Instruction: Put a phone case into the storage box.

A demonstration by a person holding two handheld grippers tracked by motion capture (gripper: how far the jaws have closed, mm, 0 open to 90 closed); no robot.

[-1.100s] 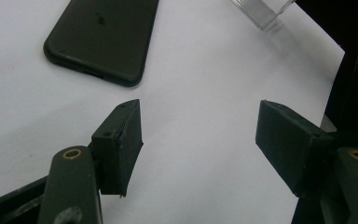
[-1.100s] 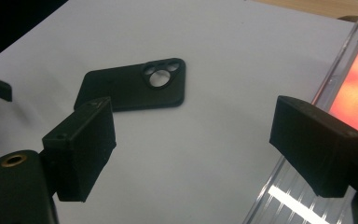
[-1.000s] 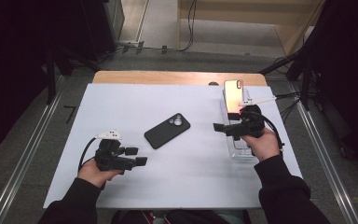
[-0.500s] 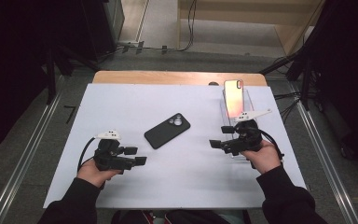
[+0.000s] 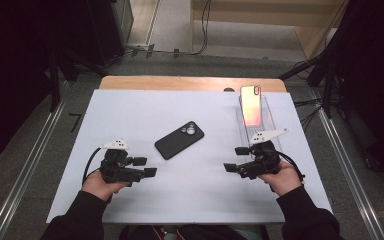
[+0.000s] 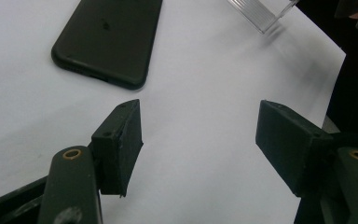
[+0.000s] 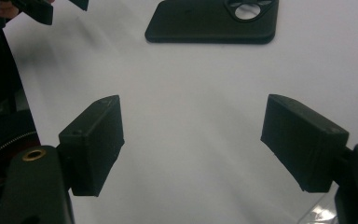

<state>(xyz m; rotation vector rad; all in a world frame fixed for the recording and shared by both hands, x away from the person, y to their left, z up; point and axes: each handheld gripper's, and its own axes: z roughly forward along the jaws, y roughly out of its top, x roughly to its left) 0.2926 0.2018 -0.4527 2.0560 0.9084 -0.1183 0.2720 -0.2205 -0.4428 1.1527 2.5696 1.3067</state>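
Black phone [image 5: 179, 140] lies flat on white worktop [image 5: 130, 107], long axis diagonal, camera end toward far right. Left claw [image 5: 147, 167] and right claw [image 5: 235, 159] both wide, empty.

A white table [image 5: 195, 195] with a light wood far edge is shown. A matte black phone [image 5: 179, 139] is seen on it. A pink-to-orange gradient is displayed by a second phone [image 5: 251, 105], held in a clear ribbed stand [image 5: 272, 120]. Both grippers are coloured black: left gripper [image 5: 144, 167], right gripper [image 5: 235, 159]. Black sleeves [image 5: 310, 220] are worn.
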